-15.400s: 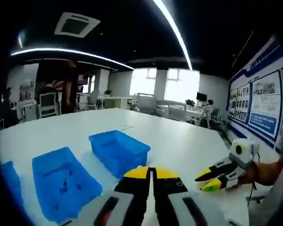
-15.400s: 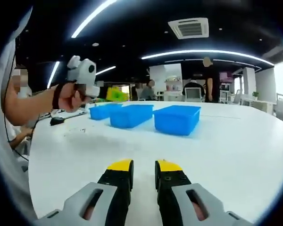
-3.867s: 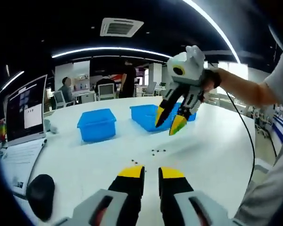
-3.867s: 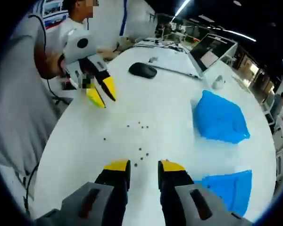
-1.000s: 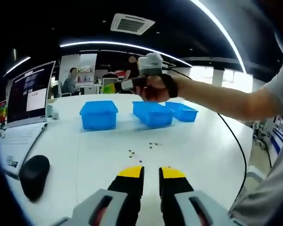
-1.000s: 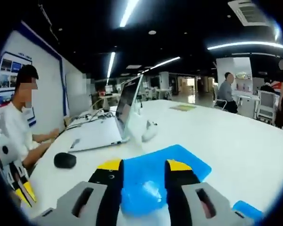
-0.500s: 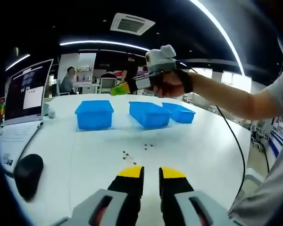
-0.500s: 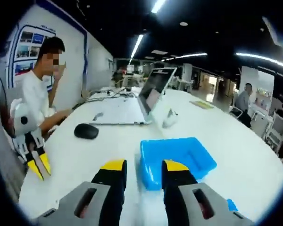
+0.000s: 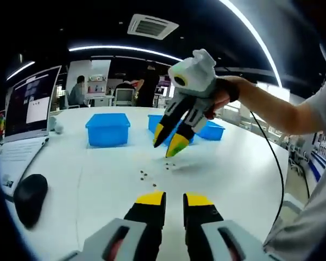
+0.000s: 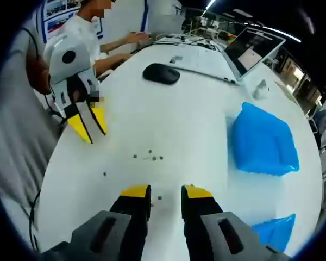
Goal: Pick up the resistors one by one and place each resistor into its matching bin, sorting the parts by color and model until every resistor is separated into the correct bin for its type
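While the left gripper (image 9: 174,199) hangs low over the white table (image 9: 98,185), jaws a narrow gap apart and empty, a mouse (image 9: 28,198) lies at the left by a laptop (image 9: 27,109). Three blue bins (image 9: 107,129) stand beyond, and loose resistors (image 9: 143,174) dot the table between. Right of them the right gripper (image 9: 171,140) points down above the resistors, jaws slightly parted, holding nothing visible.
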The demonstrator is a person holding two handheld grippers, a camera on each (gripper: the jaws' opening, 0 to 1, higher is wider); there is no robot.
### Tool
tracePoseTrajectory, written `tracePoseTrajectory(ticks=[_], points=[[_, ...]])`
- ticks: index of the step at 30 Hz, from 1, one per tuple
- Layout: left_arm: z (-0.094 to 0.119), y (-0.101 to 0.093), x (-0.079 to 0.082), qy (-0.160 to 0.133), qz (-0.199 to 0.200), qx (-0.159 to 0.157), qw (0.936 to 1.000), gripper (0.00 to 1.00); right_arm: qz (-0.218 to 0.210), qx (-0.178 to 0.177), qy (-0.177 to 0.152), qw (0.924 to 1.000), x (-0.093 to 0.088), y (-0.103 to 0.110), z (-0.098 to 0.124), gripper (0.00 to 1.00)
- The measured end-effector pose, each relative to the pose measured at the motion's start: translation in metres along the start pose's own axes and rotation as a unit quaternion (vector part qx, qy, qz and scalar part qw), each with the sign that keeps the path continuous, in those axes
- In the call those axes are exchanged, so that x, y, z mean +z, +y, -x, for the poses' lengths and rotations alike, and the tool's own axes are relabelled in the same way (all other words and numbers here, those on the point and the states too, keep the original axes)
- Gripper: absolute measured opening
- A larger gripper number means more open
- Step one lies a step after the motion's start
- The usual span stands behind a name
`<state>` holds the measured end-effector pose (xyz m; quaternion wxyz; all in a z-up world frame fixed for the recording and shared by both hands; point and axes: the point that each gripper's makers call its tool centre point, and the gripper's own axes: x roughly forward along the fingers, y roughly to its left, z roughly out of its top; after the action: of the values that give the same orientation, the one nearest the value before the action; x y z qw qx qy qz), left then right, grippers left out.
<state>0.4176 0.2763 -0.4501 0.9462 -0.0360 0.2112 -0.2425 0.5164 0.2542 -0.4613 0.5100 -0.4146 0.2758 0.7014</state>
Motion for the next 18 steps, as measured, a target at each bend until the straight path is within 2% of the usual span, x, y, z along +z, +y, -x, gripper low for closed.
tracePoseTrajectory(ticks=[4,8,13,14,15,18], points=[[0.001,0.002,0.001,-0.002,0.005,0.004,1.0,0.16,0.005,0.013,0.035,0.9993,-0.01,0.009,-0.007,0.22],[0.006,0.0,0.005,-0.008,0.001,0.003,1.0,0.16,0.003,0.001,0.061,0.9981,-0.021,0.0,-0.01,0.21],[0.006,0.007,0.001,-0.005,0.005,0.01,0.9999,0.16,-0.006,0.006,0.057,0.9983,-0.023,0.002,-0.012,0.19],[0.006,0.008,0.0,-0.004,0.005,0.011,0.9999,0.16,-0.007,0.005,0.057,0.9984,-0.022,0.001,-0.012,0.15],[0.006,0.008,0.0,-0.003,0.006,0.011,0.9999,0.16,-0.008,0.003,0.063,0.998,-0.025,0.001,-0.011,0.07],[0.006,0.004,0.0,-0.004,0.004,0.006,1.0,0.16,-0.009,0.008,0.062,0.998,-0.025,-0.002,-0.012,0.05]])
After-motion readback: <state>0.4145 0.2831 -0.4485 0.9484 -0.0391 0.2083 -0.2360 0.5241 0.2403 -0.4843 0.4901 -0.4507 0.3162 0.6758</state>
